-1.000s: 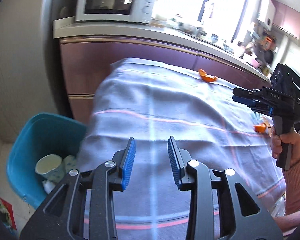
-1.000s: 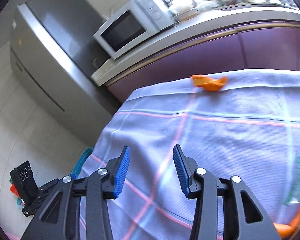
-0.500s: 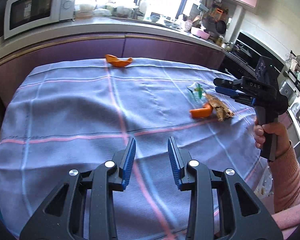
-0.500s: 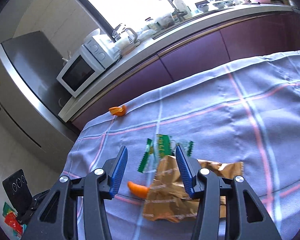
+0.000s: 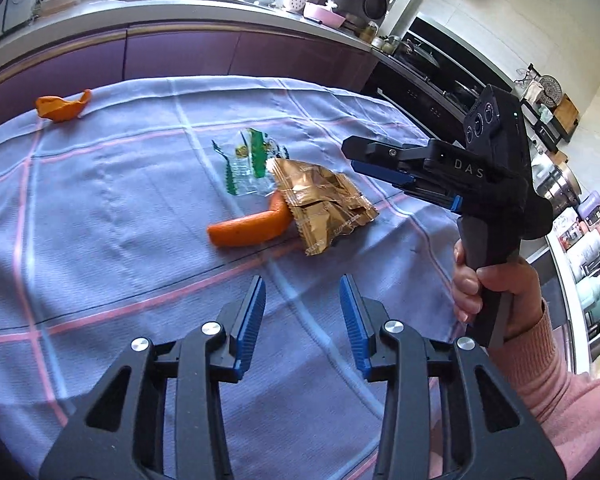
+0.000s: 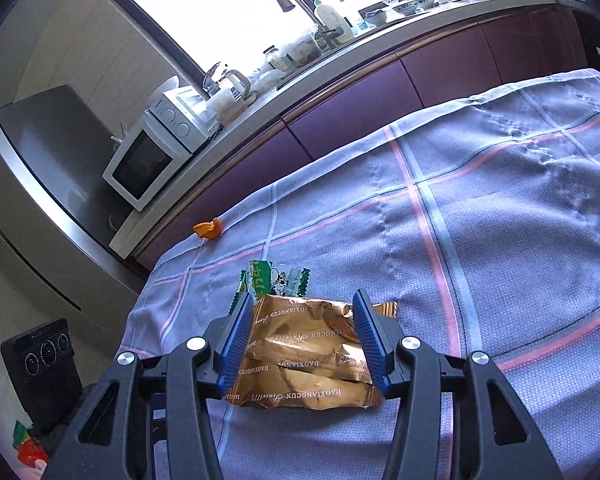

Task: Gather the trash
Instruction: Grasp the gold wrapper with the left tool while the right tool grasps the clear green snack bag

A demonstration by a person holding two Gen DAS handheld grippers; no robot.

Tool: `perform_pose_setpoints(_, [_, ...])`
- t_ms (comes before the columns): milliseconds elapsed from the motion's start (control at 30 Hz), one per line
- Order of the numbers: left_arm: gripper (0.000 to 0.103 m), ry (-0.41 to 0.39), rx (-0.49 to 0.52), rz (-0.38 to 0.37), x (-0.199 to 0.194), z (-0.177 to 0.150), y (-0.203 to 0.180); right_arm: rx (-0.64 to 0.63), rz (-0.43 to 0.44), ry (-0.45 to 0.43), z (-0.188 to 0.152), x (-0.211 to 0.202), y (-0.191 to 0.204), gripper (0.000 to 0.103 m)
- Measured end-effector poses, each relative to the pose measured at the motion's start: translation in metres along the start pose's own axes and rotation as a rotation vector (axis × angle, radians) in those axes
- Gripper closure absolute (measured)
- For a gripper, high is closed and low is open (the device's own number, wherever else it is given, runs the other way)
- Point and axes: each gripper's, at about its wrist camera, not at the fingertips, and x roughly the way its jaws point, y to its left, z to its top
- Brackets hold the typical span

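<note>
A crumpled gold snack wrapper (image 5: 324, 204) lies on the checked tablecloth (image 5: 100, 220), partly over a curved orange peel (image 5: 248, 230). A green-and-white clear wrapper (image 5: 252, 160) sits just behind them. A second orange peel (image 5: 62, 108) lies near the far left edge. My right gripper (image 5: 350, 156) hovers just right of the gold wrapper, apart from it. In the right wrist view the gold wrapper (image 6: 304, 352) shows between the spread fingers of my right gripper (image 6: 302, 294), untouched. My left gripper (image 5: 301, 280) is over bare cloth in front of the pile, its jaws opening with nothing between them.
A hand in a pink sleeve (image 5: 496, 284) holds the right gripper's handle. Behind the table runs a purple-fronted counter (image 5: 180, 48) crowded with dishes, with a white microwave (image 6: 152, 160) and a steel fridge (image 6: 40, 160) at its left. A black oven (image 5: 420, 80) stands on the right.
The left wrist view swung right, from the blue bin and table end to the trash pile. My right gripper came over the gold wrapper and its jaws widened a little.
</note>
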Motion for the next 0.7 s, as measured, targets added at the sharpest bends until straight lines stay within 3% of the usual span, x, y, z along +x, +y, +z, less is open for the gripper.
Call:
perform_pose_setpoints(433, [0.065,0.078,-0.122,-0.081,0.066,0.035,0.001,-0.009,0.033,0.011,0.005,0.004,-0.005,0.052])
perform_pose_setpoints(533, [0.092,0.087,-0.153,-0.098,0.075,0.038,0.007,-0.025,0.033,0.022,0.008,0.009,-0.003,0.052])
perform_pose_setpoints(700, [0.099,0.064,-0.162,-0.105,0.072,0.036,0.01,-0.061,0.033,0.043,0.016,0.02,0.006,0.052])
